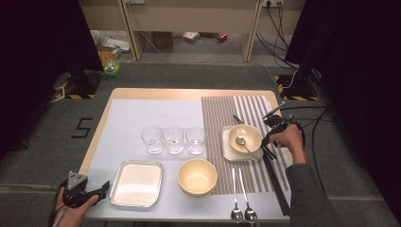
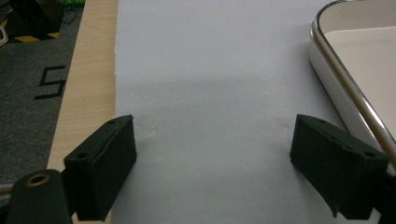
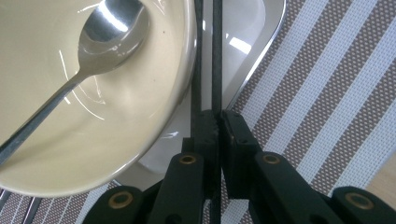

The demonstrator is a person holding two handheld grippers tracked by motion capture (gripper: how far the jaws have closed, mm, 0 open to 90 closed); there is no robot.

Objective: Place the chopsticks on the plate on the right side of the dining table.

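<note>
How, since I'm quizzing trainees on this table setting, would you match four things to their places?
Things:
1. three glasses
2. spoon
3. chopsticks
4. steel-rimmed tray

Places:
a. clamped in the right gripper
b. in the cream bowl on the striped mat
c. in a row mid-table
d. beside the open left gripper

Pairs: 1-c, 2-b, 3-a, 4-d

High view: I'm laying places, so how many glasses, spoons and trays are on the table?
Glasses: 3
Spoons: 3
Trays: 2
Total: 8
</note>
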